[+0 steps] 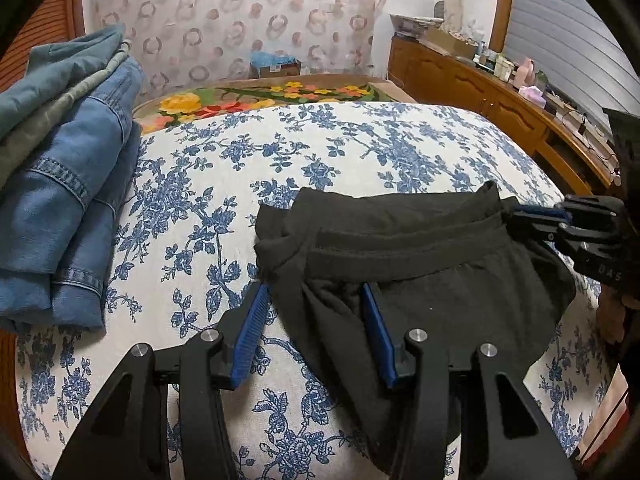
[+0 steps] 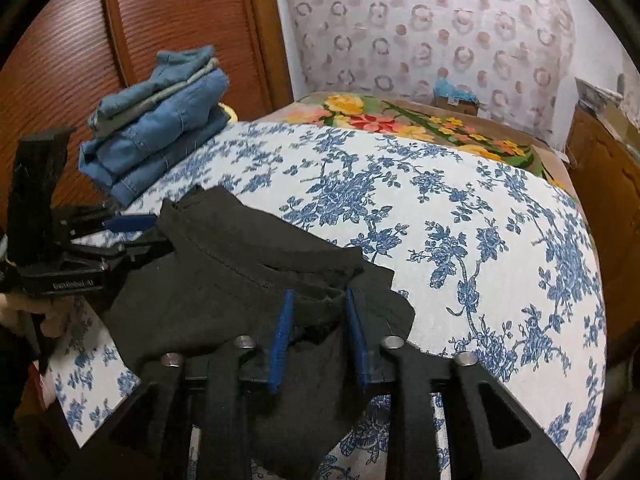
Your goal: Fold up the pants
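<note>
Black pants [image 1: 400,240] lie bunched on the blue-flowered bedspread [image 1: 320,152], waistband toward the far side. In the left wrist view my left gripper [image 1: 316,288] has gathered folds of the pants' left side between its blue pads [image 1: 250,332], jaws held fairly wide by the cloth. My right gripper [image 1: 516,216] comes in from the right and clamps the waistband's right end. In the right wrist view the right gripper [image 2: 320,294] has the waistband of the pants [image 2: 224,248] pinched between its pads. The left gripper [image 2: 156,232] sits at the pants' far left corner.
A stack of folded jeans [image 1: 68,200] [image 2: 160,128] lies at the bed's left edge. A bright flowered blanket [image 1: 260,96] and a cardboard box [image 1: 276,66] sit beyond the spread. A cluttered wooden dresser [image 1: 500,92] runs along the right; a wooden wardrobe [image 2: 80,40] stands left.
</note>
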Demonstrator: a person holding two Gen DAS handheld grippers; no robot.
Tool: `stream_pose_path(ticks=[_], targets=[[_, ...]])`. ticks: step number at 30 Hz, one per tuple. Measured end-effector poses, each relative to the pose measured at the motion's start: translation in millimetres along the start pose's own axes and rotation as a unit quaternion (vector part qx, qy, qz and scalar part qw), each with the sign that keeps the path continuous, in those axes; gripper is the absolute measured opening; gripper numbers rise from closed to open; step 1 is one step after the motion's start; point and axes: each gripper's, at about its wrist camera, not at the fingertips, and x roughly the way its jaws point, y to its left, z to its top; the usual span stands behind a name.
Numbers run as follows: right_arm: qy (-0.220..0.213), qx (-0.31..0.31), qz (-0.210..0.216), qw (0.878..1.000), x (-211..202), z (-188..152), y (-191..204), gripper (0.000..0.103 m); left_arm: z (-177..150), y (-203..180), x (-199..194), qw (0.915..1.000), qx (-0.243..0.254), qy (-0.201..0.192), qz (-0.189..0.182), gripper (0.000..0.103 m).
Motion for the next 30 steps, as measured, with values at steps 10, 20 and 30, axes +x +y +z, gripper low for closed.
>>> stream_pose_path(ticks=[10,20,30], targets=[[-0.048,0.002,-0.082,0.995,-4,22,9,0.007,5,4,-45,0.9980,-0.016,-0.061,-0.009,0.050],[-0.016,0.033,-0.079,0.996,6,26,4,0.017,-20,-11,-59,0.9981,0.002,-0.050,-0.037,0.050],[-0.034,0.045,-0.062,0.996,-57,-28,12,0.034,-51,-21,-57,0.9979,0.005,-0.027,-0.058,0.050]])
